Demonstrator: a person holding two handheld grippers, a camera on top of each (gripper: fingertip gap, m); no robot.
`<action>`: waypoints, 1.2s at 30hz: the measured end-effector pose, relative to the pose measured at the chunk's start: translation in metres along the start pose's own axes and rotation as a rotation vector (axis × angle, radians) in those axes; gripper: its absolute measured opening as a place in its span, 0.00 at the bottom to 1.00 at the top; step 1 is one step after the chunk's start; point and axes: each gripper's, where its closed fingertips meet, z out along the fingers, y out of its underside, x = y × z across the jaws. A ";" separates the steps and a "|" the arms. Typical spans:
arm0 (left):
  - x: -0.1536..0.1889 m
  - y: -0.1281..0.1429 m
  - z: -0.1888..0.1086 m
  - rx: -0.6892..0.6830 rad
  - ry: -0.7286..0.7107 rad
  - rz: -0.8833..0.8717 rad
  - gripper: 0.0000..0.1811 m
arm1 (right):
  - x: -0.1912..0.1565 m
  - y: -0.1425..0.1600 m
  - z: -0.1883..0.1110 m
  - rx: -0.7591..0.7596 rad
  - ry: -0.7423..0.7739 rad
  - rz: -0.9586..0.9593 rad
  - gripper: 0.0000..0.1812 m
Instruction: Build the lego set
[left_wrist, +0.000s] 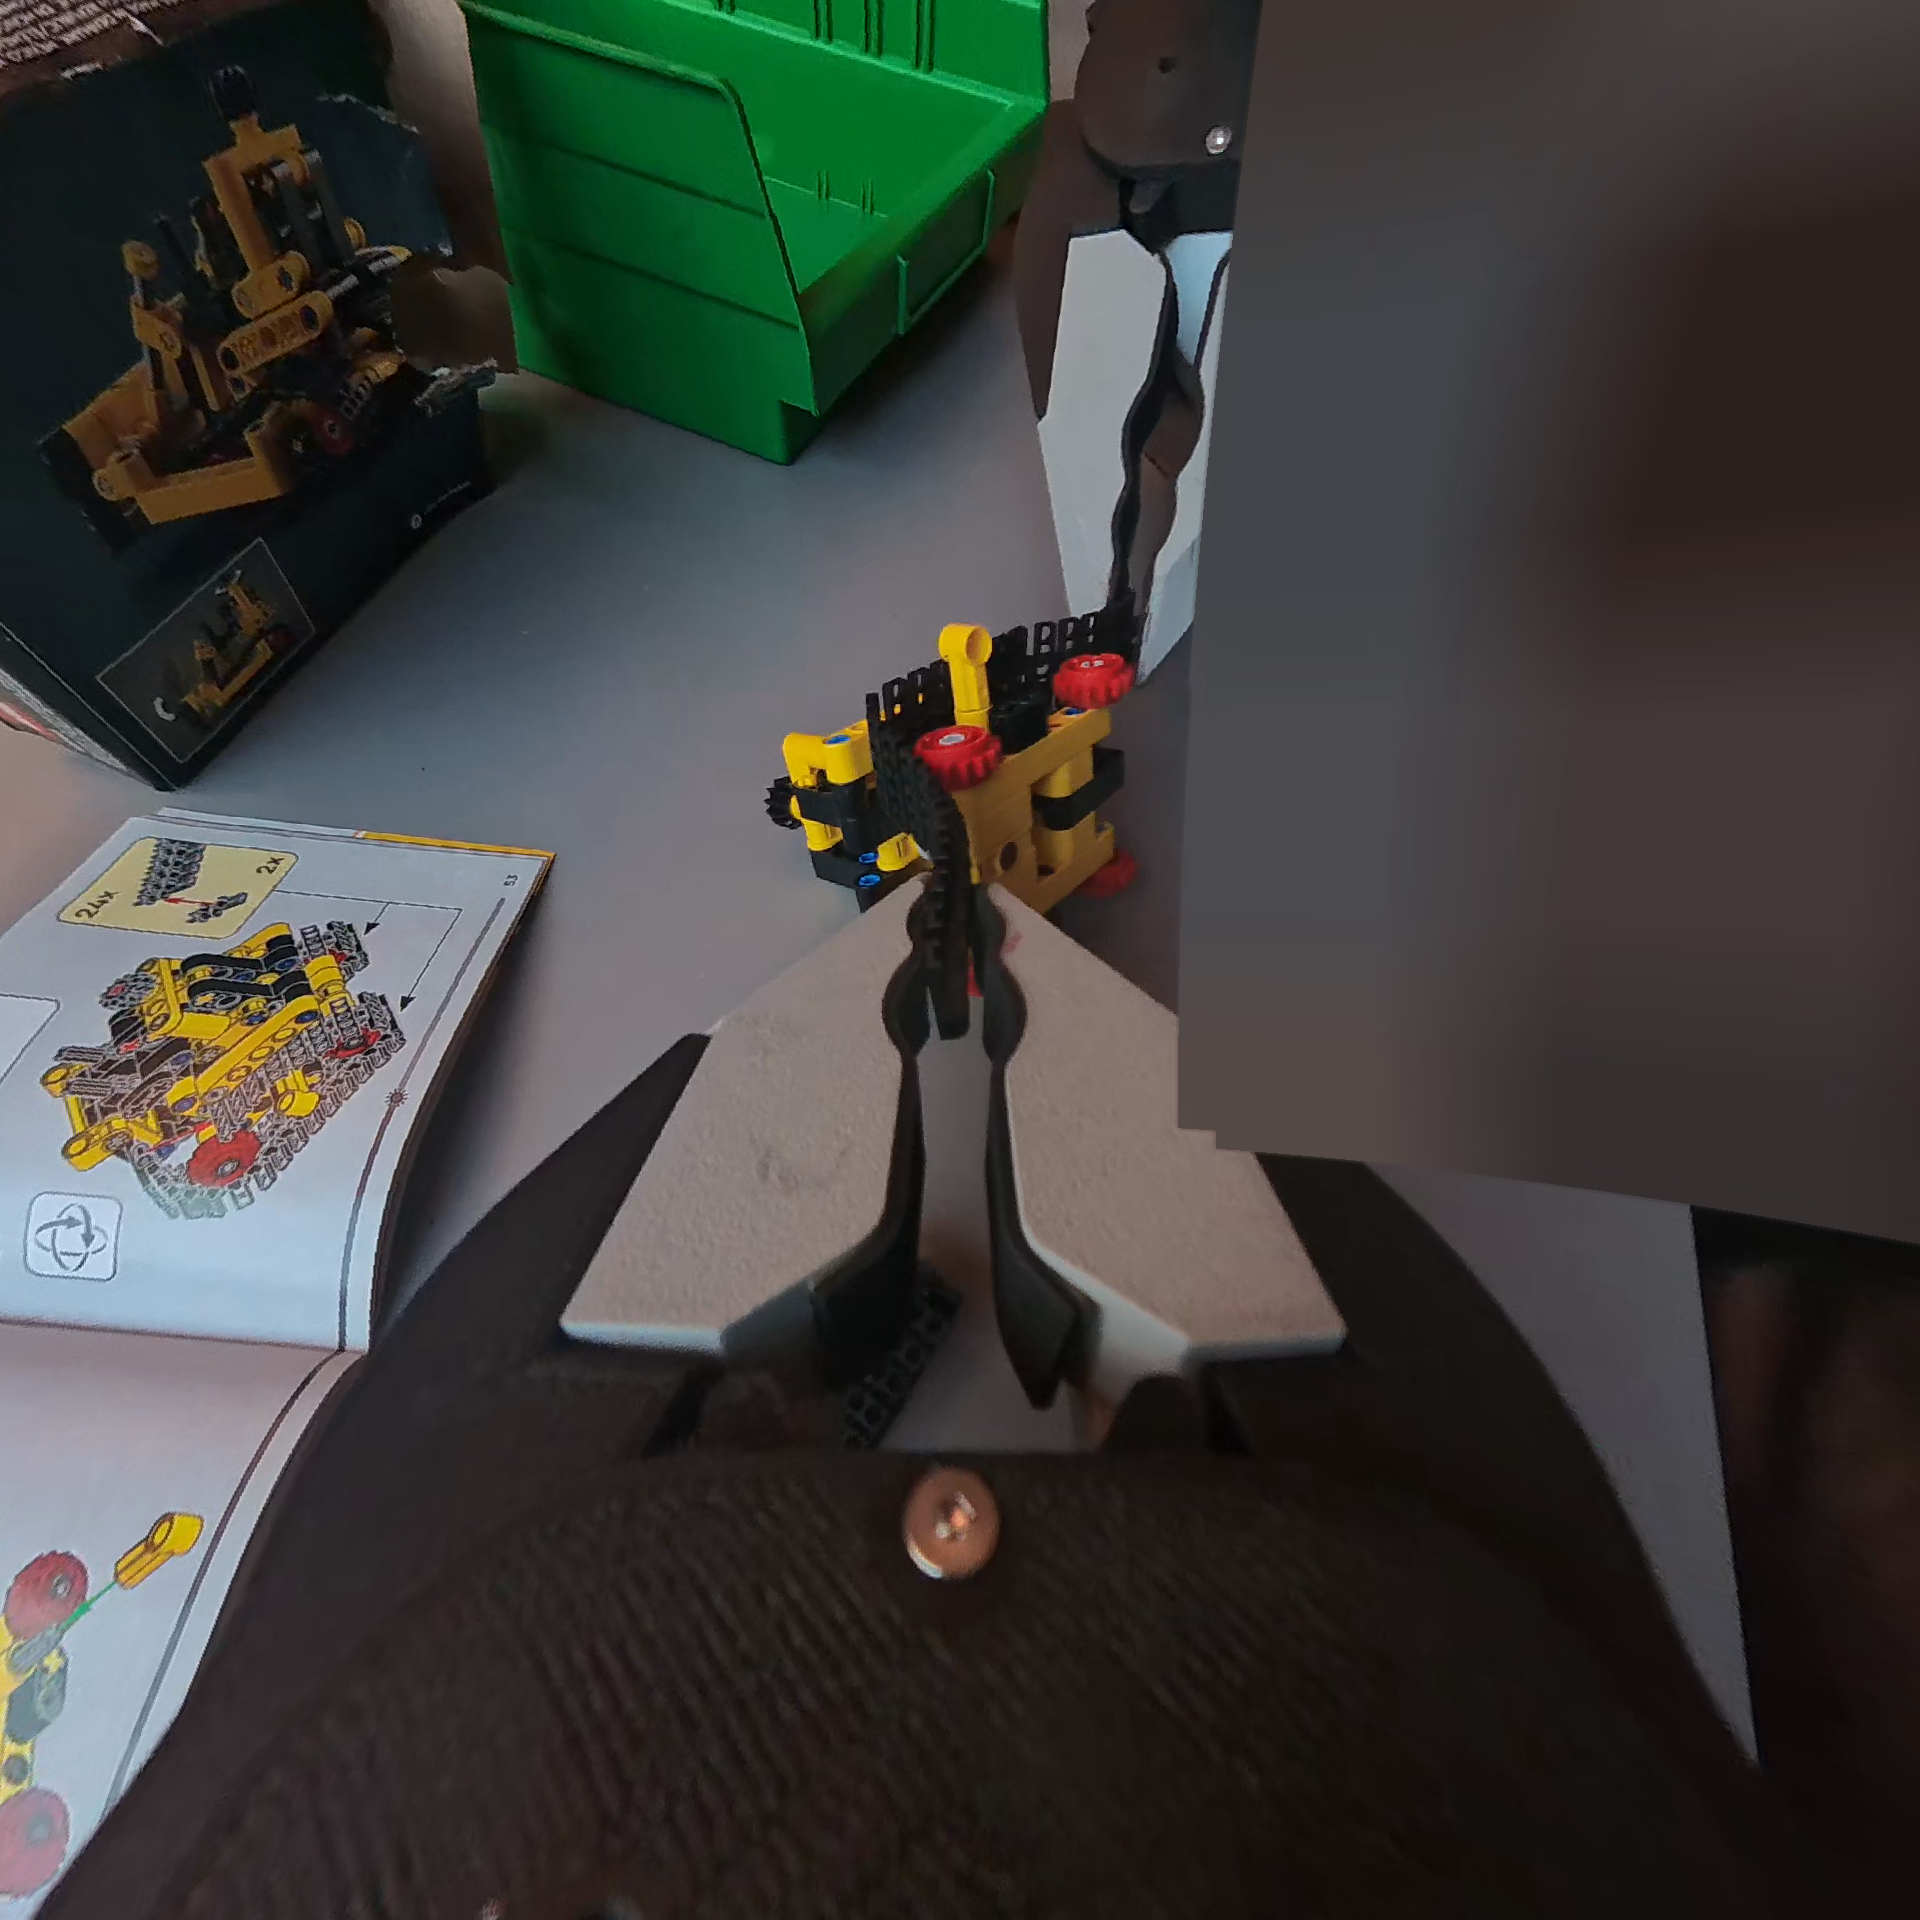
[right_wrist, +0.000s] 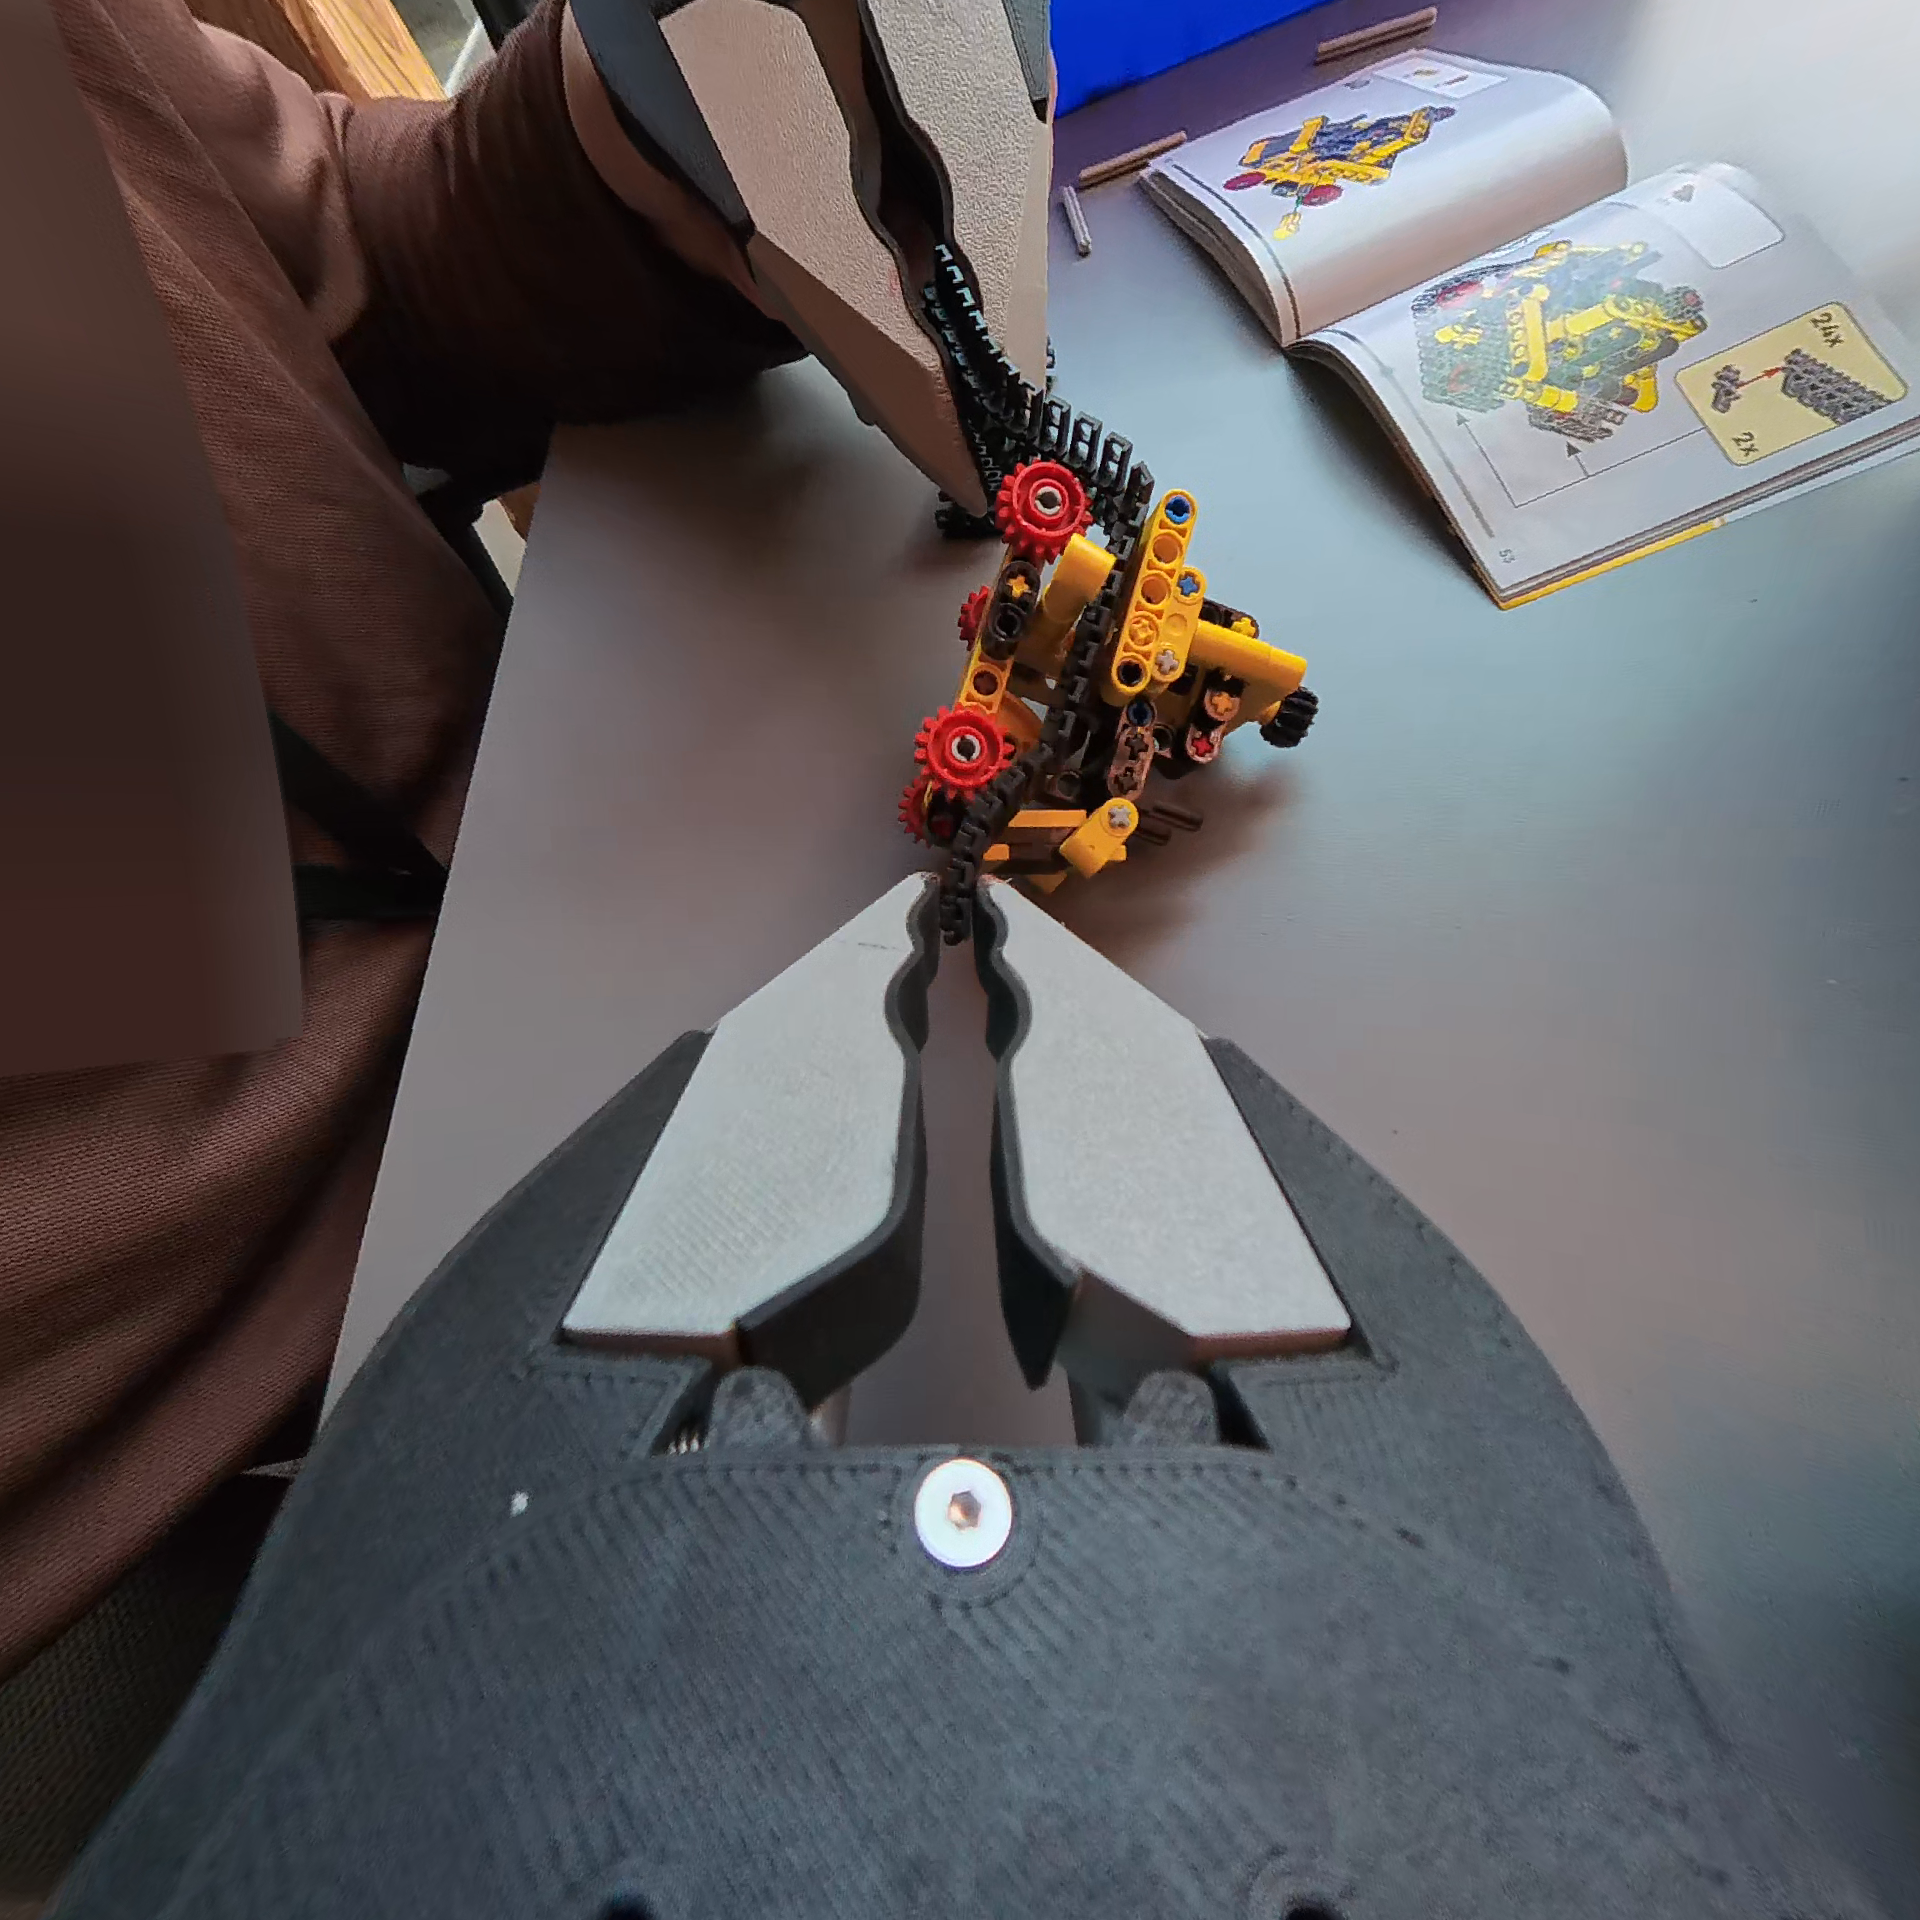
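Grey table (right_wrist: 1455, 935) held a yellow model (right_wrist: 1101, 665); left gripper (left_wrist: 951, 914) and right gripper (right_wrist: 956, 899) each pinched one end of its black track (right_wrist: 1081, 665). Fitting the track seemed in hand; joining the ends likely came next.

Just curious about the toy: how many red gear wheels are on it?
4 on the model, by the right wrist view: top gear, lower gear, and two half-hidden ones, and. Others may be hidden.
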 end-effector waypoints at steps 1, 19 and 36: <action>0.000 0.000 0.000 -0.001 -0.002 0.000 0.00 | -0.001 0.000 0.000 0.002 -0.005 0.004 0.01; -0.004 -0.009 -0.010 0.060 0.014 -0.041 0.00 | -0.001 0.000 -0.003 0.003 -0.022 0.021 0.01; 0.002 -0.010 -0.010 0.057 0.033 -0.002 0.00 | -0.004 -0.001 -0.003 -0.003 -0.023 0.006 0.01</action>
